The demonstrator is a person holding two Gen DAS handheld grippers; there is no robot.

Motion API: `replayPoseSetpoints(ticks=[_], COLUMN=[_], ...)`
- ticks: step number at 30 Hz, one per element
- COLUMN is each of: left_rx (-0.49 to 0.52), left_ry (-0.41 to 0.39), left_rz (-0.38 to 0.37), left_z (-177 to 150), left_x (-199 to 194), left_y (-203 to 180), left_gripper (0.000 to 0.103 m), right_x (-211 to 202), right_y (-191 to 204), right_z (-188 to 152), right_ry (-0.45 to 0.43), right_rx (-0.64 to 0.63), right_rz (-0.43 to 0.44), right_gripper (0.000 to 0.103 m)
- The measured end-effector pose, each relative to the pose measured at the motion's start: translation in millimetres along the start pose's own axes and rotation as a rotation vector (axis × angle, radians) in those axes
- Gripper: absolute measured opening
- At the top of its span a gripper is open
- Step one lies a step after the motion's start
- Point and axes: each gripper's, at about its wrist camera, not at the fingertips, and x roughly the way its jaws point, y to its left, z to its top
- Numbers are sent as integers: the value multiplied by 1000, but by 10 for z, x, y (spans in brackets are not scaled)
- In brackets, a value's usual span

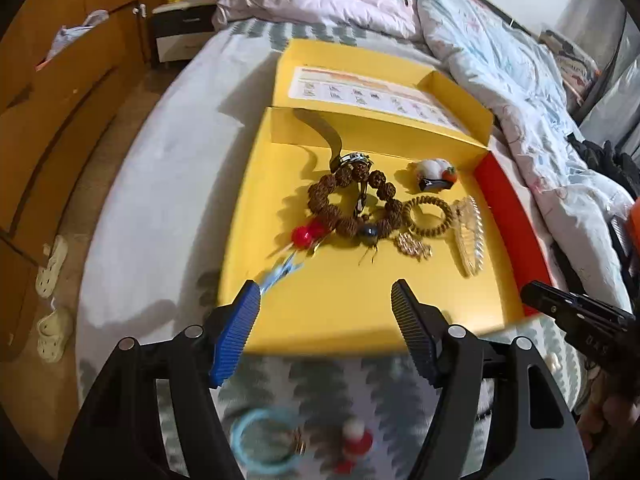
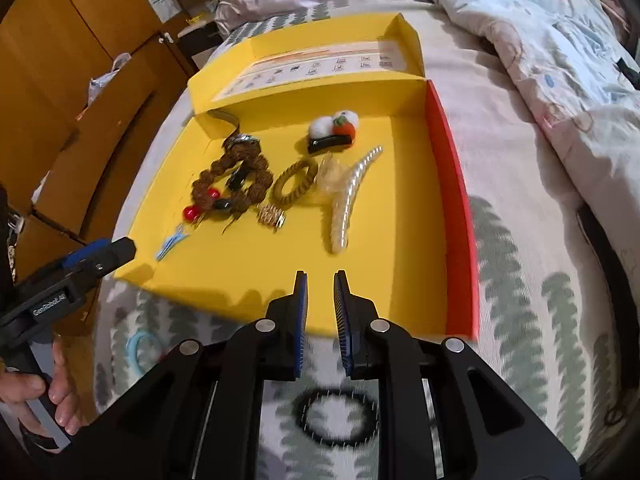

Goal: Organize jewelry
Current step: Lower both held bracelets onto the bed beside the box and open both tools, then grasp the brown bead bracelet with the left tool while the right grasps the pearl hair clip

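Note:
A yellow box (image 1: 340, 312) lies open on the bed. It holds a brown bead bracelet (image 1: 348, 200), a watch (image 1: 352, 158), a red bead piece (image 1: 304, 234) with a blue tassel, a gold chain (image 1: 412, 246), a brown coil hair tie (image 1: 428, 216), a pearly claw clip (image 2: 352, 196) and a pompom clip (image 2: 334, 128). My left gripper (image 1: 324, 294) is open over the box's near edge, empty, with the tassel by its left fingertip. My right gripper (image 2: 320, 276) hovers at the box's near edge with a narrow gap and nothing between the pads.
Loose on the patterned sheet in front of the box lie a light blue coil ring (image 1: 264, 440), a red and white piece (image 1: 354, 440) and a black hair tie (image 2: 336, 416). Rumpled quilts (image 1: 500, 80) lie beyond and right of the box. A wooden wardrobe (image 1: 60, 100) stands left.

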Motion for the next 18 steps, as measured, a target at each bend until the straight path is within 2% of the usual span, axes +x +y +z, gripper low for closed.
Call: replayPoseSetpoints(ticks=[5, 9, 11, 15, 18], left_rx=[-21, -62, -46, -63, -85], left_ry=[44, 83, 81, 73, 85], left_rz=[15, -10, 11, 39, 10], left_z=[188, 268, 301, 346, 384], left_x=[344, 540, 593, 661, 717], left_y=[40, 58, 27, 93, 160], left_gripper=[68, 68, 68, 75, 75], right_x=[260, 419, 464, 527, 548], right_y=[-124, -147, -138, -112, -95], right_z=[166, 240, 261, 279, 302], right_ry=[20, 47, 55, 60, 59], right_rx=[40, 52, 51, 49, 57], right_rz=[1, 2, 8, 3, 1], right_gripper=[19, 20, 20, 23, 27])
